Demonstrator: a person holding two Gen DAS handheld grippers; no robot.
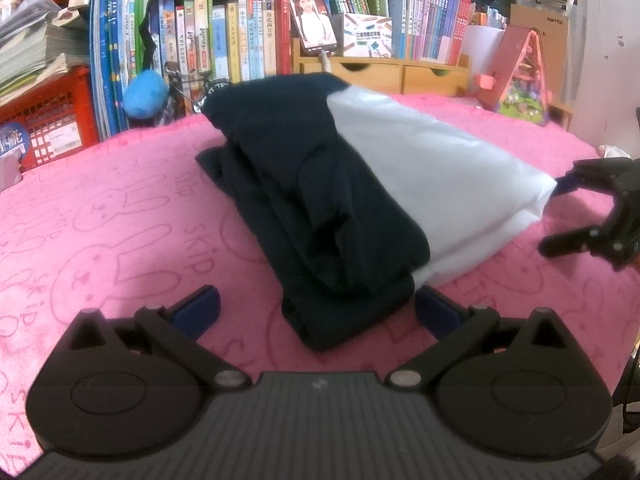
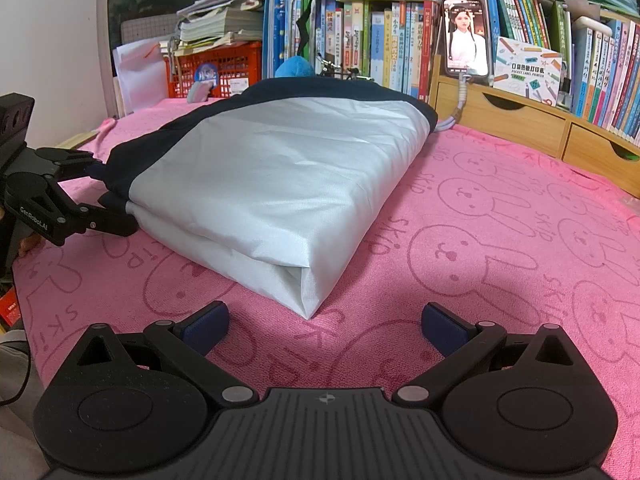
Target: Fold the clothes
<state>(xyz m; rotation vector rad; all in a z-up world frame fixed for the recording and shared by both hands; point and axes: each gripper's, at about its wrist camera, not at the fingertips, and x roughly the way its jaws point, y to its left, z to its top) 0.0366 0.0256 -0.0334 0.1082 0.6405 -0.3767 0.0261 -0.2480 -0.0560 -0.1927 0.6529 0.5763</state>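
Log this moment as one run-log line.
stage: fold done | garment: folded navy-and-white bundle on pink towel | left gripper: open, at navy end | right gripper: open, at white corner

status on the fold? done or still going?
Looks nearly done: the navy-and-white garment lies as a compact multi-layer bundle on the pink bunny towel. In hand: nothing; the left tool and the right tool are both open, each at an end of the bundle. Left, at most: squaring the looser navy layers.

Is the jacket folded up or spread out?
Folded. The jacket lies as a thick bundle on the pink towel, with stacked layers showing at its white corner and navy end.
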